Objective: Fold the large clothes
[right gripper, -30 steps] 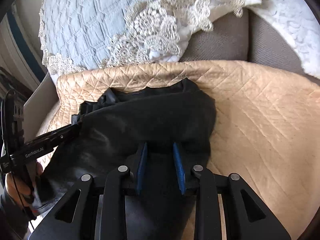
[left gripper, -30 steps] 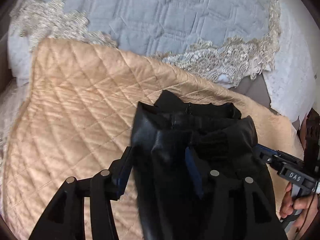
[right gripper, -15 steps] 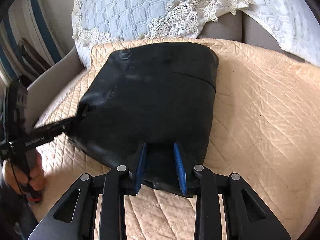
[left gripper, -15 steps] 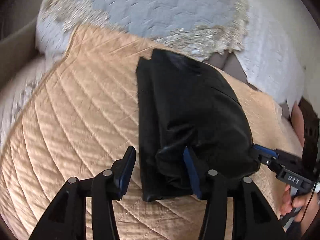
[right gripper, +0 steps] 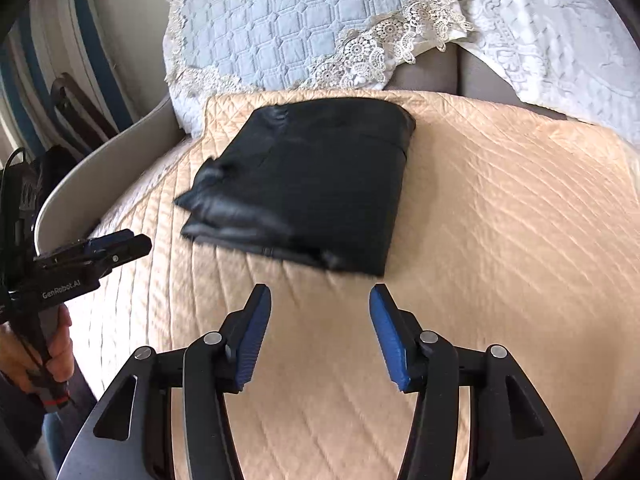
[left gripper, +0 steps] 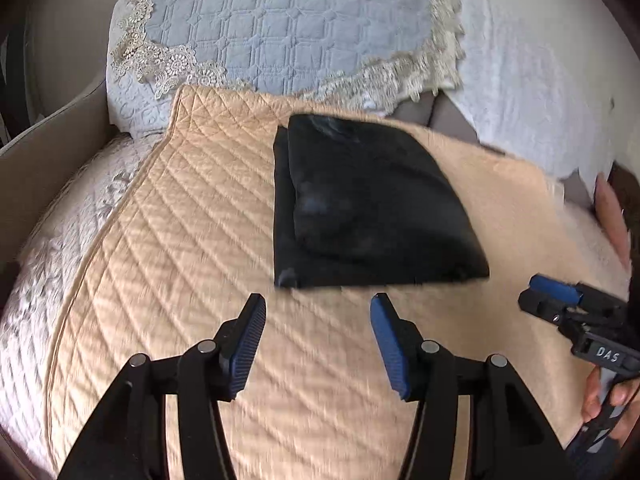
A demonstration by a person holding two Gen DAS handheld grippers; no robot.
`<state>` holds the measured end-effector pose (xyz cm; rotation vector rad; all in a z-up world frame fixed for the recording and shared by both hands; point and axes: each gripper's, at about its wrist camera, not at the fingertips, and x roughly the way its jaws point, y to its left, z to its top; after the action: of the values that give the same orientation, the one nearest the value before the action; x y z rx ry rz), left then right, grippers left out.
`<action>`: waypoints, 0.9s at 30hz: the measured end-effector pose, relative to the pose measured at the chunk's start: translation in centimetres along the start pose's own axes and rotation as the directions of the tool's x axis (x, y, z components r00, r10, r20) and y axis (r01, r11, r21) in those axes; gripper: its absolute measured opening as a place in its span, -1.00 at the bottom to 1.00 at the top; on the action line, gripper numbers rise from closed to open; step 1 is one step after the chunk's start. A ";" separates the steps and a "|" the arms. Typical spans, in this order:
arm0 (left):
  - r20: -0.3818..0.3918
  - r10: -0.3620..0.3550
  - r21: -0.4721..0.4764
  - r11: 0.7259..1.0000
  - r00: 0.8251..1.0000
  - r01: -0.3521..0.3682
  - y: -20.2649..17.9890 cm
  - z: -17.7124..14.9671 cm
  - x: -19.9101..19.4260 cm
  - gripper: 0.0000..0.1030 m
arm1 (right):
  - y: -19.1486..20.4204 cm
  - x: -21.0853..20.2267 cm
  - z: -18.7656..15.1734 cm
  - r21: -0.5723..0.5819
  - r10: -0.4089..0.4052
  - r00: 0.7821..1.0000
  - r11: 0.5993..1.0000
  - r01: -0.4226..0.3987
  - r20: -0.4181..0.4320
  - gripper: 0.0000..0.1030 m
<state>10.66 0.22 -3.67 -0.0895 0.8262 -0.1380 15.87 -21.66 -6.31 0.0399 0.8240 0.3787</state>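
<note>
Right now the black garment [left gripper: 372,208] lies folded into a compact, roughly rectangular bundle on the tan quilted cover [left gripper: 168,248], toward the far middle of it. Layered edges show along the bundle's left side in the left wrist view, and along its near-left corner in the right wrist view [right gripper: 308,184], where the layers look a bit rumpled.

Left hand-held gripper [left gripper: 318,344]: jaws spread wide, nothing between them, blue pads [left gripper: 250,350] clear of the cloth. It sits just near of the bundle's near edge, not touching it. Right hand-held gripper [right gripper: 320,332]: also spread wide and holding nothing, just near of the bundle's near-right corner, apart from the fabric.

Each gripper shows in the other's camera. The right one enters at the right edge of the left wrist view [left gripper: 560,300], with a person's hand [left gripper: 604,396] on its handle. The left one shows at the left edge of the right wrist view [right gripper: 104,250], with a hand [right gripper: 48,348] gripping below it.

Behind the tan cover, at the far side, a pale blue quilted pillow [left gripper: 288,24] with lace trim leans up. A white textured cover [left gripper: 532,80] lies to the far right. Grey upholstery [right gripper: 424,72] shows between them. Frames are slightly motion-blurred near the bundle's near edge.
</note>
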 end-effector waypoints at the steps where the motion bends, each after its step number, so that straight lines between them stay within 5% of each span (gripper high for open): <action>1: -0.006 0.004 -0.002 1.000 1.000 -0.004 0.0 -0.4 -0.1 0.10 | 0.3 -0.2 -0.6 -0.014 -0.010 1.000 1.000 0.010 -0.004 0.03; 10: -0.075 0.102 0.012 0.995 0.992 -0.102 1.1 -2.6 3.1 0.14 | -0.4 2.8 -2.2 -0.025 -0.073 0.996 0.997 0.072 -0.050 0.03; 22: -0.056 0.103 0.021 0.995 0.993 -0.102 1.2 -2.8 4.7 0.56 | -1.2 4.9 -2.7 0.003 -0.083 0.995 0.997 0.083 -0.052 0.22; 27: -0.054 0.104 0.024 0.994 0.993 -0.103 1.1 -2.8 4.8 0.58 | -1.1 4.9 -2.7 -0.002 -0.088 0.995 0.996 0.088 -0.050 0.23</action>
<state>11.88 0.50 -9.23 -0.0225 0.8828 -0.0522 17.26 -21.28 -11.86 -0.0058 0.8727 0.2974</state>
